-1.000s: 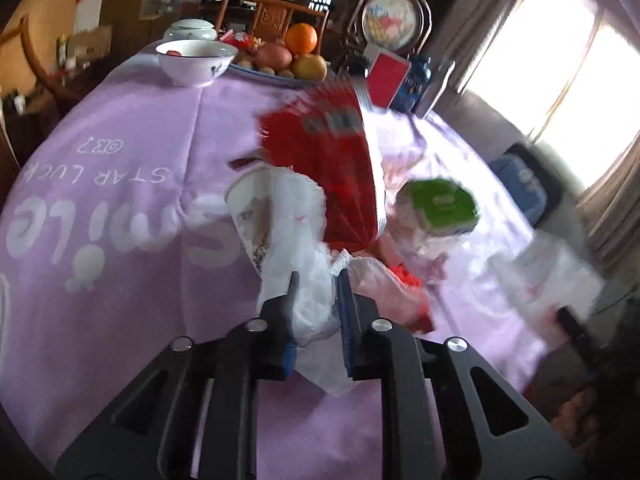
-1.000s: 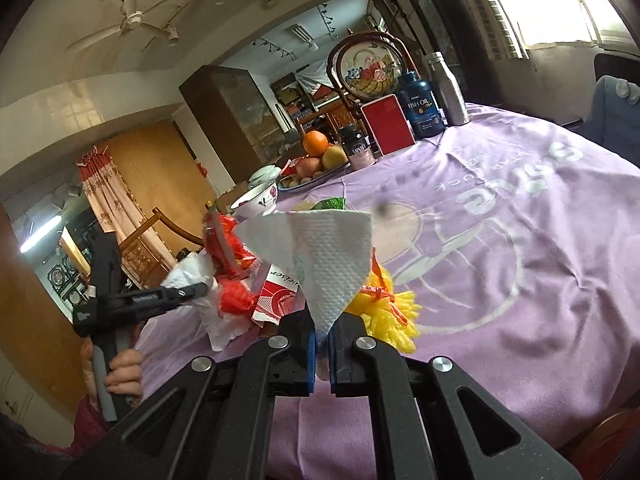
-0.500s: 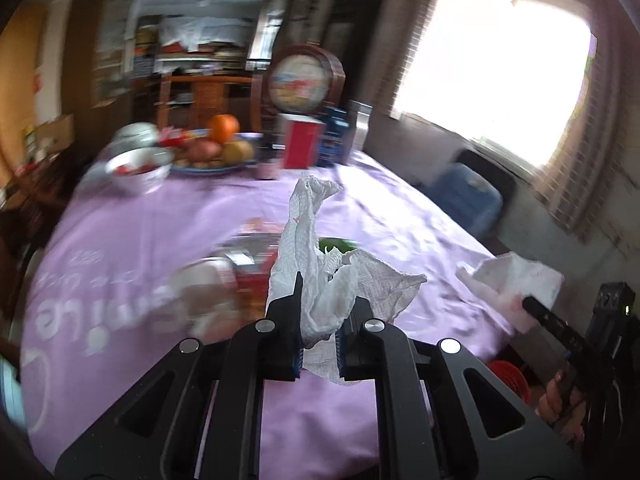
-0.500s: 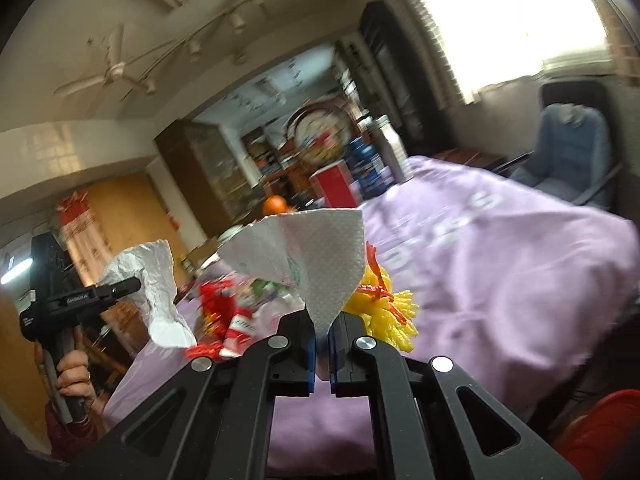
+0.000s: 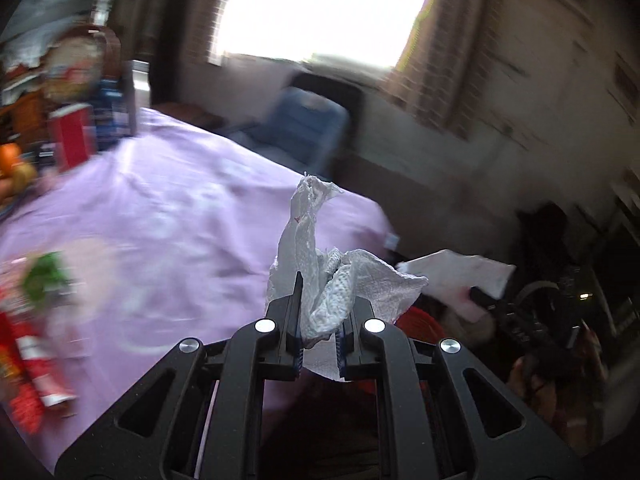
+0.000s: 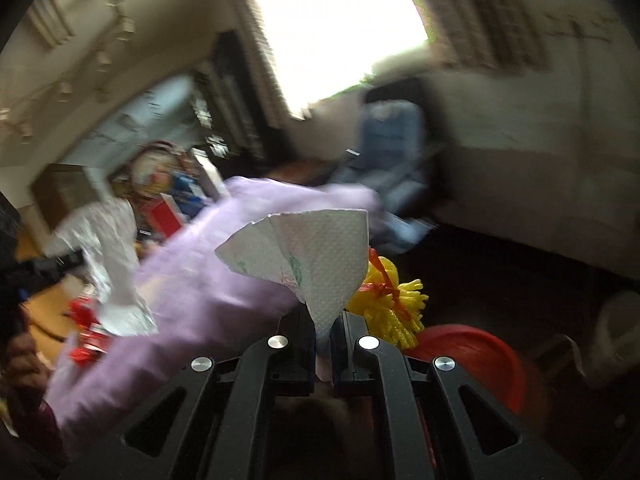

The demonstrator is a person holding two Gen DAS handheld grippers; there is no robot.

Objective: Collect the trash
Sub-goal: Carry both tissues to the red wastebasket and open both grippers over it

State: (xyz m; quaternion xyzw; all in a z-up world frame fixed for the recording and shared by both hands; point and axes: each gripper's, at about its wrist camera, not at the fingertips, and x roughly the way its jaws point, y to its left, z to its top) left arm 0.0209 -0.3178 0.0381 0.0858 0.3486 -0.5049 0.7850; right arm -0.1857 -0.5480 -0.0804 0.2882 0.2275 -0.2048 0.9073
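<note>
My left gripper (image 5: 319,312) is shut on a crumpled white paper towel (image 5: 320,272), held in the air past the table's near edge. My right gripper (image 6: 323,320) is shut on a flat white napkin (image 6: 308,252) together with a yellow fringed wrapper with a red tie (image 6: 390,300). A red bin (image 6: 472,356) sits on the floor below and right of the right gripper; its rim also shows in the left wrist view (image 5: 418,322). The right gripper with its napkin shows in the left wrist view (image 5: 460,276). The left gripper's towel shows in the right wrist view (image 6: 108,264).
The table with a purple cloth (image 5: 168,216) lies to the left, with red and green wrappers (image 5: 28,320) on it. A red box (image 5: 72,136), bottles and fruit stand at its far side. A blue chair (image 5: 308,128) stands under the window.
Both grippers have swung right, away from the table top, toward the floor beside the table, each keeping its paper. The red bin has come into view.
</note>
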